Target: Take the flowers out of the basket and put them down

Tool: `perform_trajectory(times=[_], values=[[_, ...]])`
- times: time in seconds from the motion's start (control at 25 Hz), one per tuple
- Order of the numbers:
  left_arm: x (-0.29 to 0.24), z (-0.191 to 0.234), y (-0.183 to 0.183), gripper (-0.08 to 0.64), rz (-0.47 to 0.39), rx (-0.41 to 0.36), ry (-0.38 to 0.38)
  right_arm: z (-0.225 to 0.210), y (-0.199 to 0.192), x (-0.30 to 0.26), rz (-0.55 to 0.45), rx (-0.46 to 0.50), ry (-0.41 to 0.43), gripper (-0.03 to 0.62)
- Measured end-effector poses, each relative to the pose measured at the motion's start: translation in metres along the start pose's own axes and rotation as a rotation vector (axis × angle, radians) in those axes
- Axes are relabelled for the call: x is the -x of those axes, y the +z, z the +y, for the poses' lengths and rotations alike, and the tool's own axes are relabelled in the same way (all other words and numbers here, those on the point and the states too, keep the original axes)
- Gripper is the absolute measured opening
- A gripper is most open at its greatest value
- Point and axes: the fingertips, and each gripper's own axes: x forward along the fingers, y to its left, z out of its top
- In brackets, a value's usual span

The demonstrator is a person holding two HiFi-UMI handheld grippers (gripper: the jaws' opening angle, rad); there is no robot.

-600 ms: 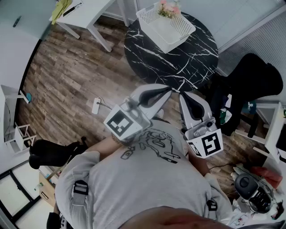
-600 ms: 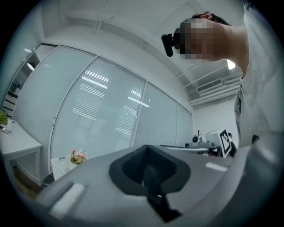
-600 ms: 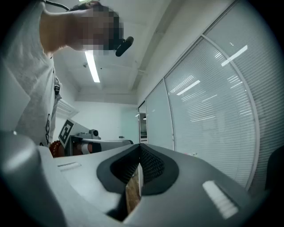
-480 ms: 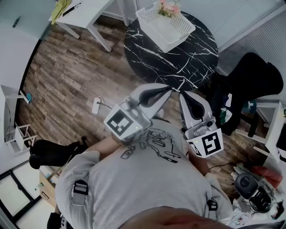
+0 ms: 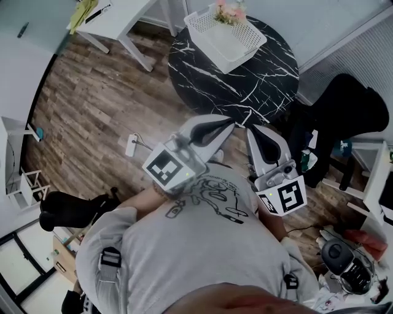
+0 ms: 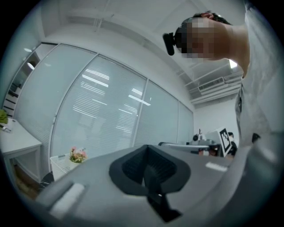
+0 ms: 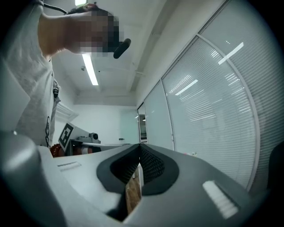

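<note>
Head view: almost nothing has changed in the last half second. The table [image 5: 245,80] and the basket [image 5: 244,50] on it slid a hair up and left in frame, which reads as a small head shift, not a gripper move. The left gripper [image 5: 229,124] and right gripper [image 5: 250,130] sit where they were, tucked against the person's shirt [image 5: 184,245] on the near side of the table, tips just short of its near edge. The flowers [image 5: 230,12] are in the basket's far corner, at the far side of the table, well apart from both grippers. Left gripper view: the left gripper [image 6: 147,165] has its jaws pressed tight together with nothing between them. The camera tilts up at the glass wall, with the basket [image 6: 59,165] and flowers [image 6: 78,154] small and low at left. Right gripper view: the right gripper [image 7: 138,166] is closed too. A thin slit below the tips shows only floor [image 7: 133,195], so it's empty; the table isn't in frame and I can't make out the flowers here. My read: the task hasn't started. A gripper has to cross the table and open before any grab.
</note>
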Motion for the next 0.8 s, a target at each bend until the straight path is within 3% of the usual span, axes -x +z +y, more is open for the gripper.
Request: perform_trajectory(times=[0.8], values=[[-0.037, 0.001, -0.026, 0.003, 0.032, 0.014, 0.067, -0.040, -0.017, 0.016, 0.026, -0.029, 0.044, 0.006]])
